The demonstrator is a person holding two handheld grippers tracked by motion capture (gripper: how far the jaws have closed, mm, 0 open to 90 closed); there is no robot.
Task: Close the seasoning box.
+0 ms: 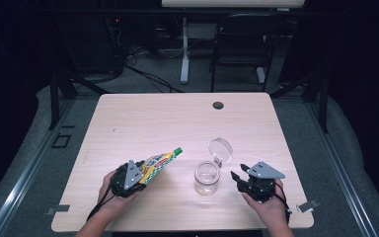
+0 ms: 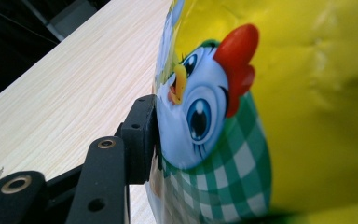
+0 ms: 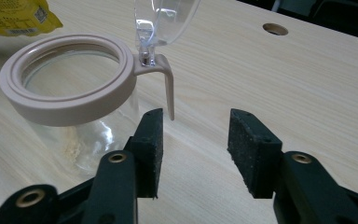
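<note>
Pale wood table point(image 1: 143, 123): 1 lidded jar point(image 1: 207, 177), 1 pouch point(image 1: 160, 163) clamped in left claw point(image 1: 140, 175), right claw point(image 1: 237, 177) agape

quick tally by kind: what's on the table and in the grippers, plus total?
Yellow printed snack pouch with green cap: 1, clamped in the left gripper
Clear glass jar with beige ring and hinged clear lid open: 1
Black two-jaw grippers: 2, the right gripper open and holding nothing
Total: 4

Left gripper point(image 1: 137, 178) clamped; right gripper point(image 3: 195, 151) apparently open.
</note>
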